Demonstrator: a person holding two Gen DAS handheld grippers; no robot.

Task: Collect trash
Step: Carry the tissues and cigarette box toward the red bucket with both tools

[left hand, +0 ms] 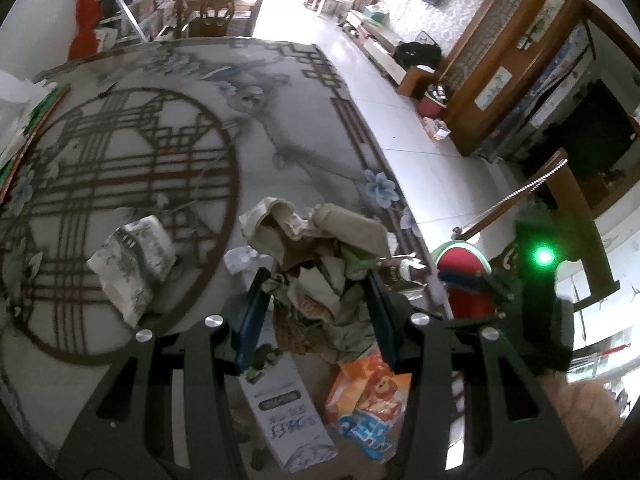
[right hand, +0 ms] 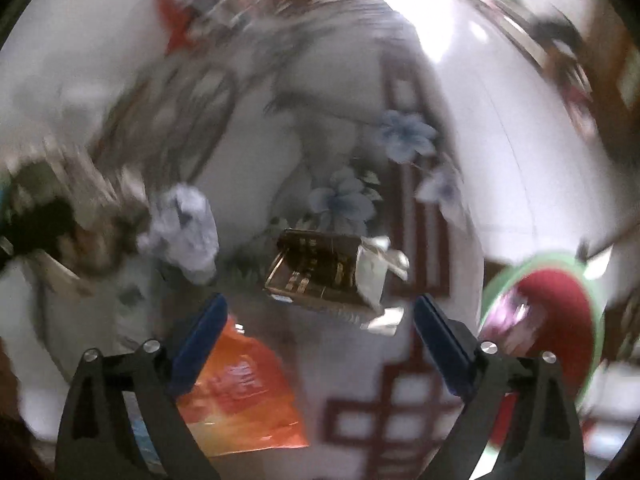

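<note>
My left gripper (left hand: 318,276) is shut on a crumpled brown paper bag (left hand: 320,252) and holds it over the patterned table (left hand: 280,120). Under it lie an orange snack wrapper (left hand: 370,396), a white carton (left hand: 286,408) and a crumpled white tissue (left hand: 240,258). A white printed packet (left hand: 132,264) lies to the left. My right gripper (right hand: 320,312) is open and empty, just short of a dark gold-printed packet (right hand: 320,268). A crumpled white tissue (right hand: 182,228) and the orange wrapper (right hand: 244,396) lie to its left. The right wrist view is blurred.
A red bin with a green rim (left hand: 464,276) stands beside the table's right edge, also in the right wrist view (right hand: 556,320). Papers (left hand: 24,120) lie at the table's left edge. A wooden chair (left hand: 218,4) stands at the far end.
</note>
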